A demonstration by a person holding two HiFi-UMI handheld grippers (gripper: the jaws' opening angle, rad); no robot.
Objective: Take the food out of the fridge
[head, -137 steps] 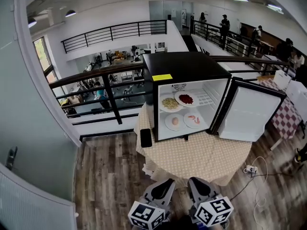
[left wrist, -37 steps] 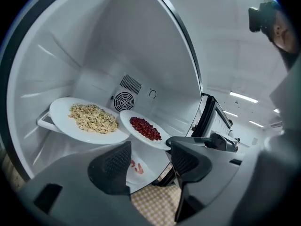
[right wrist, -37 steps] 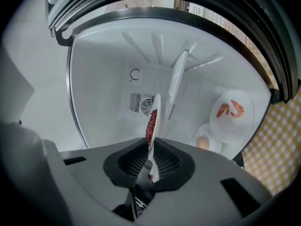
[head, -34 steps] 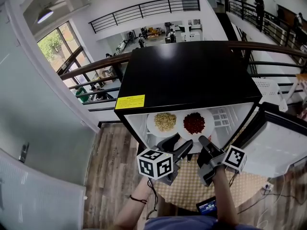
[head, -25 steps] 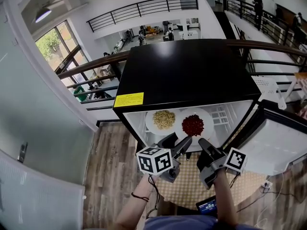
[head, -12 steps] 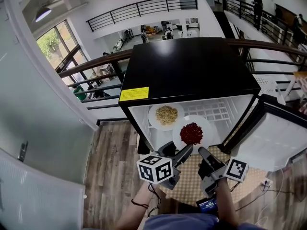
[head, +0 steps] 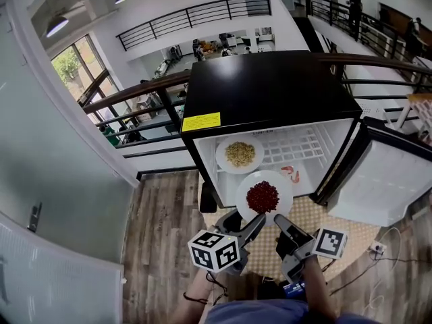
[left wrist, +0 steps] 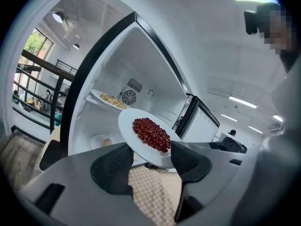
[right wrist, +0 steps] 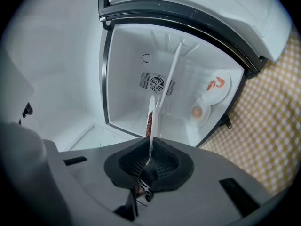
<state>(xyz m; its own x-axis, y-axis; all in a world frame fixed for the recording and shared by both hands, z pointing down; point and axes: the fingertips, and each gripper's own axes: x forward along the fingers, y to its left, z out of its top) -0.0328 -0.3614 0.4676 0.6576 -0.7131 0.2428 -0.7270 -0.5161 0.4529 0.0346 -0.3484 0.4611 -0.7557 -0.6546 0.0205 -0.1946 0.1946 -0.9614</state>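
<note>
RISK: pinched at one edge only, plate (head: 283, 186) may sag and spill red food (head: 262, 196) | AXIS: round, none; faces up, about level | WHERE: outside fridge (head: 270, 86), over desk (head: 317, 214) | GRIP: right gripper (right wrist: 149, 158) clenched on plate rim; left gripper (left wrist: 149, 160) released, jaws apart at rim

The plate of red beans (head: 264, 196) hangs across the 6 o'clock edge of the mouth of the fridge (head: 270, 86), blocking straight entry. Inside, the wire shelf (head: 300, 147) lies bare toward 3 o'clock and the plate of grains (head: 239, 154) fills its 9 o'clock end. The open door (head: 381, 181) walls off the 3 o'clock side.
</note>
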